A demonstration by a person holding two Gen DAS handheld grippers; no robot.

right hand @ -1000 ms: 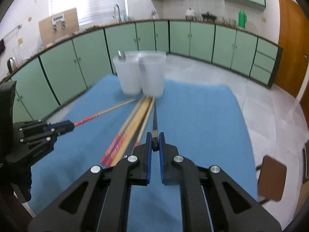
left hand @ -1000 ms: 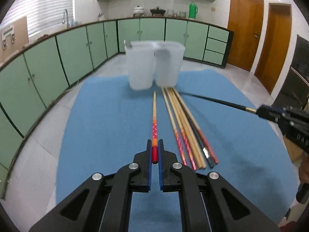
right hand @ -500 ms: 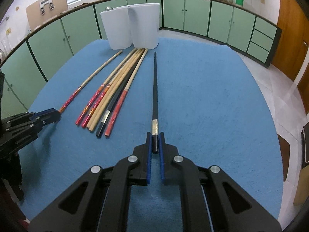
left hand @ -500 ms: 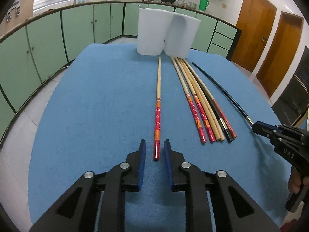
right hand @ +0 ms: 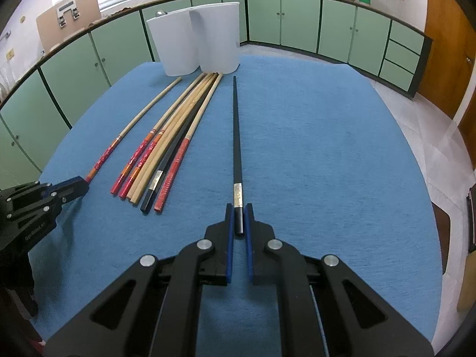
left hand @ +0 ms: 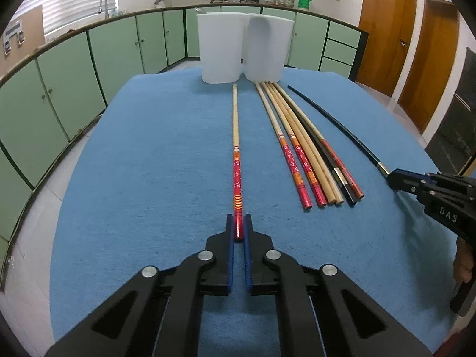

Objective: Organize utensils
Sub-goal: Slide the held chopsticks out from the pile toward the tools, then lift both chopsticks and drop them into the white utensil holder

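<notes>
A wooden chopstick with a red patterned handle (left hand: 236, 160) lies on the blue mat (left hand: 148, 163), pointing at two white containers (left hand: 220, 50). My left gripper (left hand: 238, 223) has its jaws closing on the red end, with the pads against it. A black chopstick with a silver band (right hand: 236, 136) lies straight ahead in the right wrist view, and my right gripper (right hand: 239, 211) is shut on its thick end. Between the two lies a bundle of several chopsticks (left hand: 300, 145). Each gripper appears in the other's view: the right gripper (left hand: 392, 177) and the left gripper (right hand: 81, 183).
The two white containers (right hand: 196, 41) stand side by side at the mat's far edge; a metal utensil end shows above the left one. Green cabinets ring the room, with wooden doors at the right. A chair seat (right hand: 440, 226) is beside the table's right edge.
Both grippers came down and laid their chopsticks flat on the mat. The left jaws opened around the red end half a second ago and have shut on it again.
</notes>
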